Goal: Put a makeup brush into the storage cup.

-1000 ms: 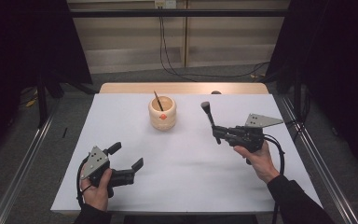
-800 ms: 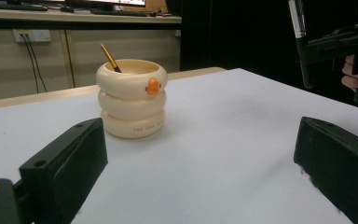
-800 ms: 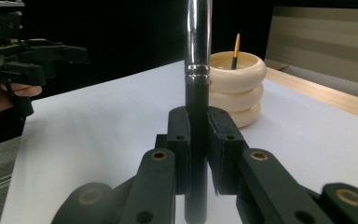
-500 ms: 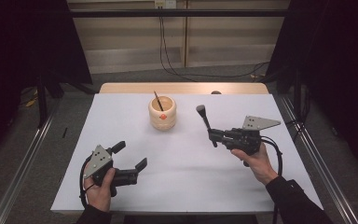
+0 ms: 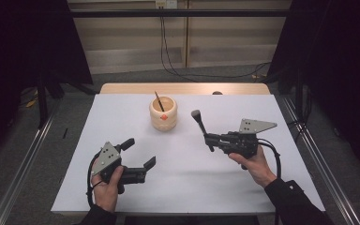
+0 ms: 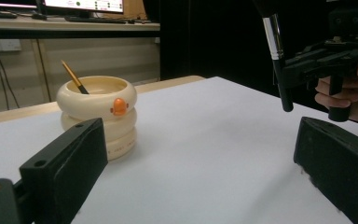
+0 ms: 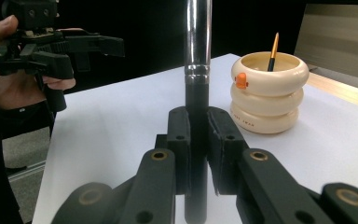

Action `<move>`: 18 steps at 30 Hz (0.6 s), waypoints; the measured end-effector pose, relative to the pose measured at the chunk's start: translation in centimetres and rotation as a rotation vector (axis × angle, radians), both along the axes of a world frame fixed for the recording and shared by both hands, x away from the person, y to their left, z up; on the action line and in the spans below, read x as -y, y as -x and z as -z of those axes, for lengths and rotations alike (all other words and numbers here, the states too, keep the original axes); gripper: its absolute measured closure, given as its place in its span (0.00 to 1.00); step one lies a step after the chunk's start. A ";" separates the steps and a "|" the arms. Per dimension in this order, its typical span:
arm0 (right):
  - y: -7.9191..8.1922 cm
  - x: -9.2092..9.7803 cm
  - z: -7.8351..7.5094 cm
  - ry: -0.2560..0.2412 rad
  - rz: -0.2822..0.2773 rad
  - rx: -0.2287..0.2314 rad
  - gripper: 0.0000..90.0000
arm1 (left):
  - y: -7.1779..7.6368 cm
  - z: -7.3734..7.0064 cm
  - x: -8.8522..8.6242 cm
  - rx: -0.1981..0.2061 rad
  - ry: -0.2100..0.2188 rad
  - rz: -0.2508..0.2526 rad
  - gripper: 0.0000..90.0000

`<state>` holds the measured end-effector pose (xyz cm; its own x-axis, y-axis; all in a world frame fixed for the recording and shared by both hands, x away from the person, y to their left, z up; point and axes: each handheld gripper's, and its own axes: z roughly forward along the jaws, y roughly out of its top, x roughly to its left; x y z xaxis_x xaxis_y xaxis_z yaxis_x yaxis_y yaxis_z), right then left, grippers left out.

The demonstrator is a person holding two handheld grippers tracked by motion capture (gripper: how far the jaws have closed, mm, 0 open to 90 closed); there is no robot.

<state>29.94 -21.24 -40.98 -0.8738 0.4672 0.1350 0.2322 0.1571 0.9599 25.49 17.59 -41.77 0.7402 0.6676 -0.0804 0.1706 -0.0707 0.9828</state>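
Right gripper (image 5: 209, 139): jaws clamped on the makeup brush (image 5: 200, 127), handle pinched between the fingers (image 7: 181, 140).
Brush axis: near upright, bristle head above the fingers.
Holder pot (image 5: 163, 113): ahead of the right fingers, apart, already holding a thin brush (image 5: 159, 101).
Left gripper (image 5: 138, 154): jaws spread, empty, farther from the pot.
Judgement: right hand delivers.

High front-facing view, both gripper views share holder (image 6: 98, 114)
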 end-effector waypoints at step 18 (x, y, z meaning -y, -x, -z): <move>0.5 -1.4 0.1 0.020 -0.050 0.004 0.89 | -0.7 -0.8 3.0 0.009 -0.026 0.089 0.04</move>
